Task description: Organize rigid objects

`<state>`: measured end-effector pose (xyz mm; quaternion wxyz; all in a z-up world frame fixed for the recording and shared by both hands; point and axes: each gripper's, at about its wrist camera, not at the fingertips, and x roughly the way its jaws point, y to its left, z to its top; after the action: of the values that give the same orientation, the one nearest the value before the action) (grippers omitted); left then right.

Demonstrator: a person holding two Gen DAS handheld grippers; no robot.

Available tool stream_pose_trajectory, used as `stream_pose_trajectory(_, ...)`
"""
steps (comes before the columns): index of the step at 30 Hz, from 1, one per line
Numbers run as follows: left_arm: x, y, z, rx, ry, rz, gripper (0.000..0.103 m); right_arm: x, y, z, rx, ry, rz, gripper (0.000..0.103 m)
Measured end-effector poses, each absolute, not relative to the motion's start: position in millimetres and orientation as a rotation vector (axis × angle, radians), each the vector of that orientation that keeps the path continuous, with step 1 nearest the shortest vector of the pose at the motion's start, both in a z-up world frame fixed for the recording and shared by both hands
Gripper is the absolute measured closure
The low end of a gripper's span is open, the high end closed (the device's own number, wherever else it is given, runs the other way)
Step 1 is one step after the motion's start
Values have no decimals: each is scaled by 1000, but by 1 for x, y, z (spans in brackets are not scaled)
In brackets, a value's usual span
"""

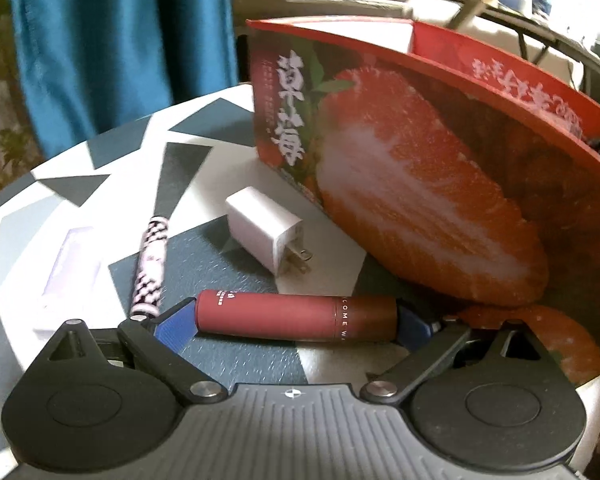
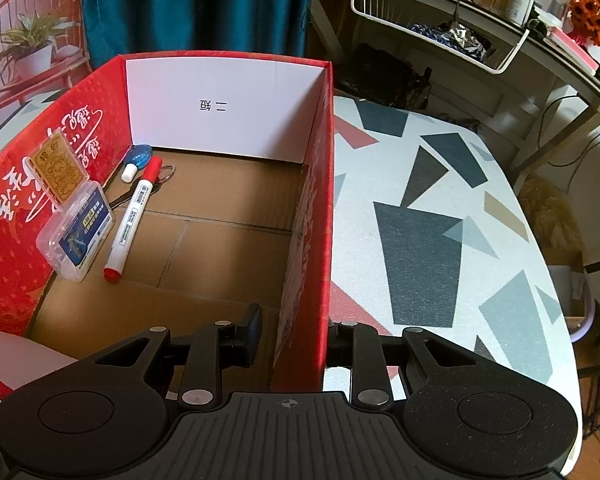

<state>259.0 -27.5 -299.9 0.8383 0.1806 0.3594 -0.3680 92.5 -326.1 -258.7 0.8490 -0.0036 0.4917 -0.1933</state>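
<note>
My left gripper (image 1: 296,320) is shut on a dark red tube (image 1: 296,316), gripped end to end between its blue pads, low over the patterned table (image 1: 100,152). Beyond it lie a white charger plug (image 1: 266,236), a black-and-white checkered pen (image 1: 150,268) and a white flat case (image 1: 70,276). The red strawberry box (image 1: 420,184) stands to the right. My right gripper (image 2: 294,336) straddles the box's right wall (image 2: 312,240), one finger inside and one outside, closed on it. Inside lie a red-capped marker (image 2: 130,220), a clear plastic case (image 2: 76,236), a gold card (image 2: 58,172) and a blue correction tape (image 2: 138,160).
The box floor (image 2: 220,240) is bare cardboard right of the marker. A teal curtain (image 2: 196,4) hangs behind. A desk with a white wire basket (image 2: 432,28) stands at the right. The table's edge (image 2: 560,280) curves off to the right.
</note>
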Motion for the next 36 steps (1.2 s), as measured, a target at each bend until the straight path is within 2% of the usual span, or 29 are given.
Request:
stream_pose_trajectory(10, 234, -9, -240, 279, 649, -737, 2, 90, -328, -258, 14, 1021, -409, 78)
stream_pose_trajectory(17, 226, -32, -193, 348, 501, -841, 2, 91, -327, -258, 18, 1020, -410, 78)
stream_pose_trajectory(27, 240, -91, -202, 461, 467, -913, 2, 91, -327, -258, 17, 1020, -409, 78)
stream_pose_trajectory(36, 248, -113, -211, 525, 449, -914, 2, 91, -327, -259, 18, 1021, -407, 77)
